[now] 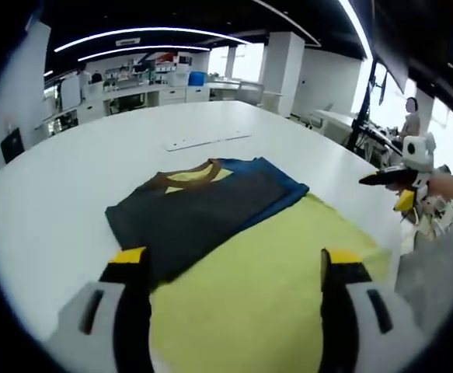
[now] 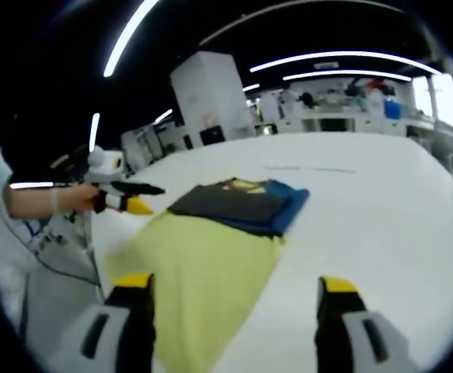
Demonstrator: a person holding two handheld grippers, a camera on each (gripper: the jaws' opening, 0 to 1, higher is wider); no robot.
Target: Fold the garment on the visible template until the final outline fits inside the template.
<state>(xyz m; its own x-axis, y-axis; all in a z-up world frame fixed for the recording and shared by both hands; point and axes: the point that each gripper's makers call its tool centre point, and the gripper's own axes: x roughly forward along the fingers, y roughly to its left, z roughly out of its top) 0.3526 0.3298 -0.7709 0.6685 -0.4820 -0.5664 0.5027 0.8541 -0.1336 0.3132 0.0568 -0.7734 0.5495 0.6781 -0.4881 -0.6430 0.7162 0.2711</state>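
A folded garment point(image 1: 203, 206), dark grey with a blue layer beneath and a brown and yellow collar, lies on the white table point(image 1: 71, 179). Its near edge overlaps the far end of the yellow template point(image 1: 273, 287). My left gripper point(image 1: 235, 260) hovers open over the template's near part with nothing between its jaws. The right gripper point(image 1: 401, 177), held in a hand, hangs past the table's right edge. In the right gripper view, the garment point(image 2: 238, 200) rests on the far end of the template point(image 2: 195, 264). My right gripper point(image 2: 235, 284) is open and empty, and the left gripper point(image 2: 125, 194) shows at the left.
A thin white strip point(image 1: 207, 141) lies on the table beyond the garment. Desks and shelves point(image 1: 141, 81) line the back of the room. A person point(image 1: 410, 116) stands far right. A sleeve and cables point(image 2: 24, 225) hang by the table's edge.
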